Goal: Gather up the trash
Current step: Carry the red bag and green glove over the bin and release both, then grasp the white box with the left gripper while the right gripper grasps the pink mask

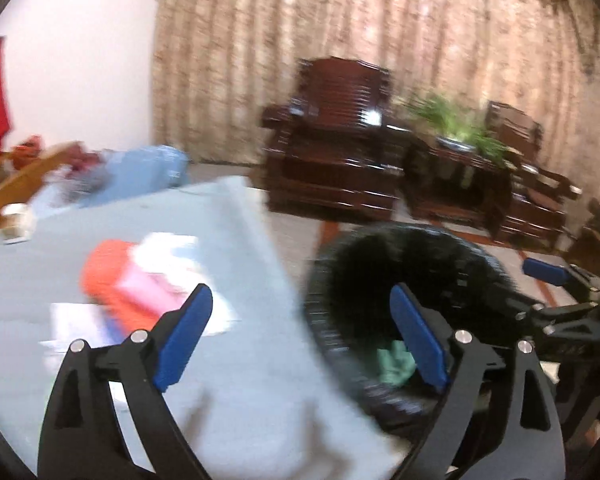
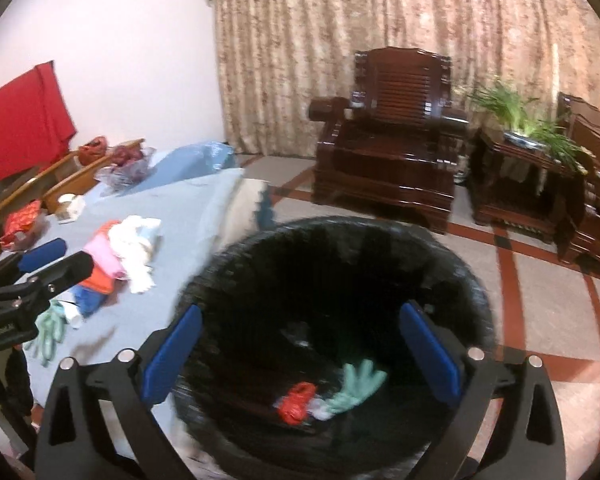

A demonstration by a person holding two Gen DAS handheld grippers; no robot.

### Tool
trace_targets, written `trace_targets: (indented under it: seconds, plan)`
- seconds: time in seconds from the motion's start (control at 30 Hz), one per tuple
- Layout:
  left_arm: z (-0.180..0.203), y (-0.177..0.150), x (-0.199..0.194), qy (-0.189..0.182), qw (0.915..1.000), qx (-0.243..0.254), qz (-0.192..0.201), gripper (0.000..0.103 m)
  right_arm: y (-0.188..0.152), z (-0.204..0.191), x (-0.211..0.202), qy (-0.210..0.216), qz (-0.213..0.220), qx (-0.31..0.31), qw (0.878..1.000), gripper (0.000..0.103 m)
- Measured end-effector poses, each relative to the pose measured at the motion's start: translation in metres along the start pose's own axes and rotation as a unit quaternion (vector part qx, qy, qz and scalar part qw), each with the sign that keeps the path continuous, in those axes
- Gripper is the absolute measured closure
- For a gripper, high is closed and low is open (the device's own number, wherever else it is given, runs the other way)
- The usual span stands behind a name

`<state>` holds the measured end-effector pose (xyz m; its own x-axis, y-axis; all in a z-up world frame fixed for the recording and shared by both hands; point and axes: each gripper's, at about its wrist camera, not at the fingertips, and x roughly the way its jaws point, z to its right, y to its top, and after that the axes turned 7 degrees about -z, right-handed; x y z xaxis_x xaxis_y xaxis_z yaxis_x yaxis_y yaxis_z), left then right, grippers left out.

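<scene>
A living room: patterned curtain behind, dark wooden armchairs (image 2: 384,136) on a tiled floor, and a table under a pale blue cloth (image 2: 180,216) with a black-lined bin (image 2: 340,248) standing just off its edge.

The right gripper (image 2: 300,354) hangs over the bin mouth with its jaws spread wide and nothing between them; directly below lie a green glove (image 2: 354,386) and a red wrapper (image 2: 296,402) on the bin's bottom. The left gripper (image 1: 300,336) is equally wide and empty, straddling the line where the cloth meets the bin rim.

What remains sits on the table, to the left of both grippers: a loose pile of white tissue (image 2: 138,248) and pink and orange packaging (image 2: 100,268), and nearer the table's front edge a second glove (image 2: 48,332). That glove lies with its fingers pointing towards the front edge, its long axis running roughly front to back. The left gripper is plainly the nearer one, so the next reach looks like a leftward swing by it, jaws set across the glove's narrow width.

The right view shows the bin's contents clearly and the table glove; in the left view the pile is a smear of orange and white, the bin shows only a green scrap, and the table glove cannot be made out.
</scene>
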<state>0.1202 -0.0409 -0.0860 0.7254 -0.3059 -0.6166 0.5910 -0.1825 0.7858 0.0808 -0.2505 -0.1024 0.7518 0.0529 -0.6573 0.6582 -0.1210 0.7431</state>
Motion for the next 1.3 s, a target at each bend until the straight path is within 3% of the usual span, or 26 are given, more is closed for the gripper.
trace_targets:
  seconds: [0.17, 0.3, 0.43, 0.7, 1.1, 1.3]
  plan:
    - [-0.059, -0.013, -0.036, 0.095, 0.9943, -0.047, 0.015, 0.015, 0.007, -0.04, 0.012, 0.041, 0.005, -0.029, 0.999, 0.006]
    - [-0.095, -0.019, -0.051, 0.145, 0.9867, -0.073, 0.014, 0.015, 0.01, -0.078, 0.023, 0.067, 0.006, -0.06, 0.996, 0.006]
    - [-0.119, -0.026, -0.054, 0.171, 0.9807, -0.095, 0.001, 0.015, 0.012, -0.105, 0.033, 0.086, 0.009, -0.08, 0.993, 0.006]
    - [-0.136, -0.036, -0.03, 0.191, 0.9768, -0.096, -0.016, 0.016, 0.022, -0.142, 0.063, 0.103, 0.009, -0.097, 0.99, 0.006]
    - [-0.14, -0.041, 0.029, 0.216, 0.9706, -0.098, -0.042, 0.016, 0.028, -0.148, 0.093, 0.095, -0.008, -0.095, 0.991, 0.006]
    - [-0.152, -0.044, 0.048, 0.225, 0.9662, -0.11, -0.061, 0.026, 0.029, -0.15, 0.105, 0.097, -0.017, -0.092, 0.991, 0.006]
